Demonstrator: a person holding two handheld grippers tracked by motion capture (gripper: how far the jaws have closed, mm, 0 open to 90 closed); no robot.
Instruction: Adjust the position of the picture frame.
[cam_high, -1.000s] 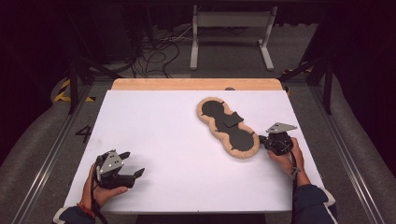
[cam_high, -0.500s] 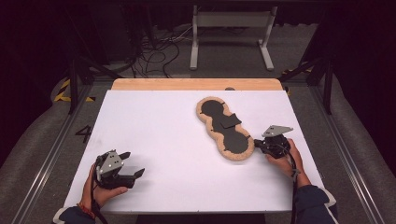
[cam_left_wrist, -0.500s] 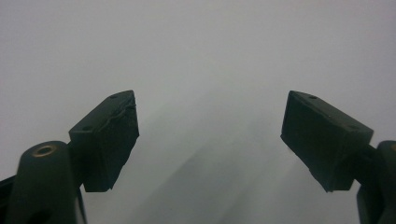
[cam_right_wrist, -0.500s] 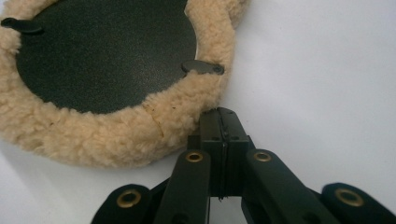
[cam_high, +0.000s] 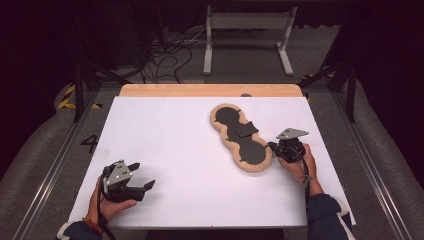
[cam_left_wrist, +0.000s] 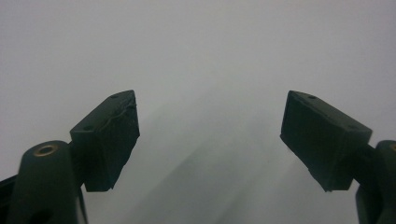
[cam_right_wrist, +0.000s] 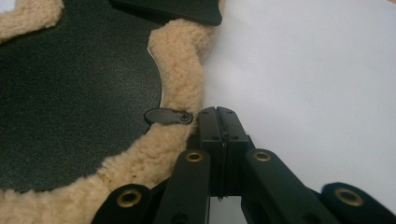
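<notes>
Nearest the person, the left gripper (cam_high: 142, 176) is held in the left hand (cam_high: 107, 205) low over the white table (cam_high: 165, 135) near its front left corner, its jaws spread wide with nothing between them; in the left gripper view the two black pads (cam_left_wrist: 109, 140) stand well apart over bare white surface. Farther in and to the right, the right hand (cam_high: 300, 165) holds the right gripper (cam_right_wrist: 217, 114) at the near end of a long, peanut-shaped pad (cam_high: 240, 137) with a tan fleece edge (cam_right_wrist: 180, 74) and a black inner face. In the right gripper view its jaws are pressed together, tips against the outer side of the fleece; whether they pinch any of it cannot be told. A small black tab (cam_right_wrist: 168, 116) with a screw or rivet crosses the fleece just beside the tips. A loose black flap (cam_high: 242, 129) lies across the pad's narrow waist; its far part is cut off in the right gripper view. The pad lies slantwise on the right half of the table. A "4" (cam_high: 91, 144) is marked on the grey floor left of the table. Beyond the wooden far edge (cam_high: 210, 90), cables (cam_high: 167, 55) and a metal frame (cam_high: 247, 37) stand in dim light, details hard to make out.
</notes>
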